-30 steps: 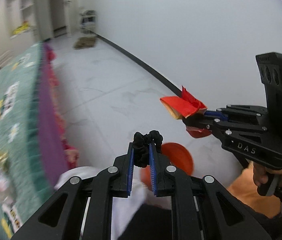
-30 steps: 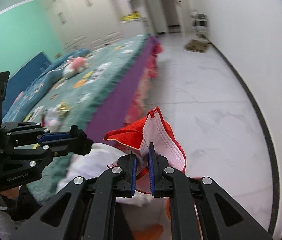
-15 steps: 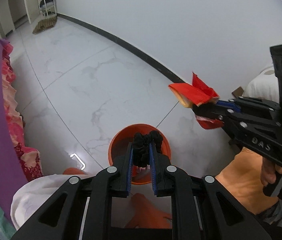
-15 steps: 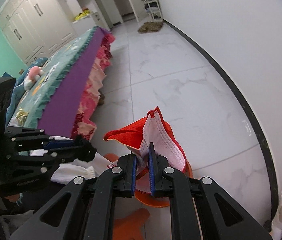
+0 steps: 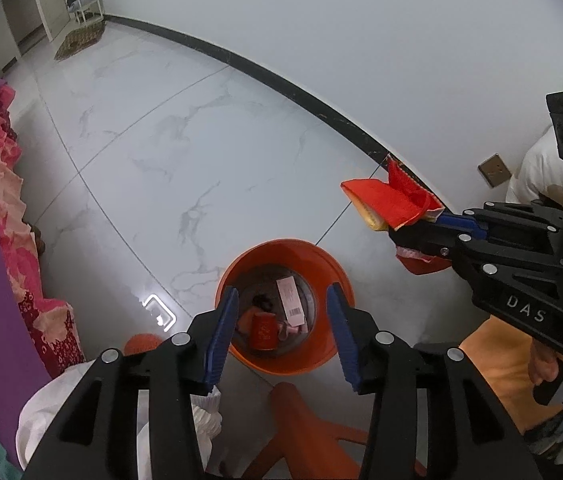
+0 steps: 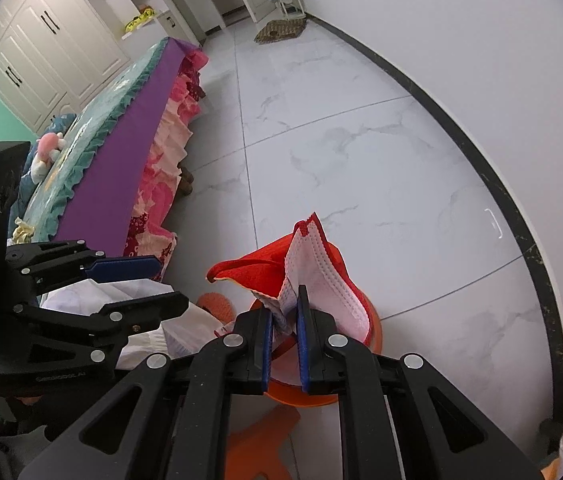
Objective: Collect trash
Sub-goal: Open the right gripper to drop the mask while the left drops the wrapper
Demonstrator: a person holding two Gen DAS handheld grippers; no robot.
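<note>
so, left gripper [image 5: 281, 312]: its black arms with ribbed blue pads are standing spread wide apart, gripping nothing, hanging right above the bin's mouth.
right gripper [image 6: 284, 316]: its blue pads are pinching closed on the red face mask, off to the right of the bin and a little above its rim in the left wrist view.
red face mask [image 6: 309, 268]: soft, folded fabric is sticking up between the pads, red on the outside, white and pleated on the inside, with stitched edges.
orange bin [image 5: 333, 276]: a round, smooth plastic bucket is sitting on the floor, mouth up.
bin contents: a small red can [image 5: 262, 333], a white strip with a barcode [image 5: 291, 306] and something dark and crumpled [image 5: 262, 302] are lying at the bottom.
floor [image 5: 185, 152]: glossy white marble-look tiles are running up to a black skirting.
bed [image 6: 121, 120]: a purple edge, teal ruffled cover and pink flowered frill are showing on the left.
</note>
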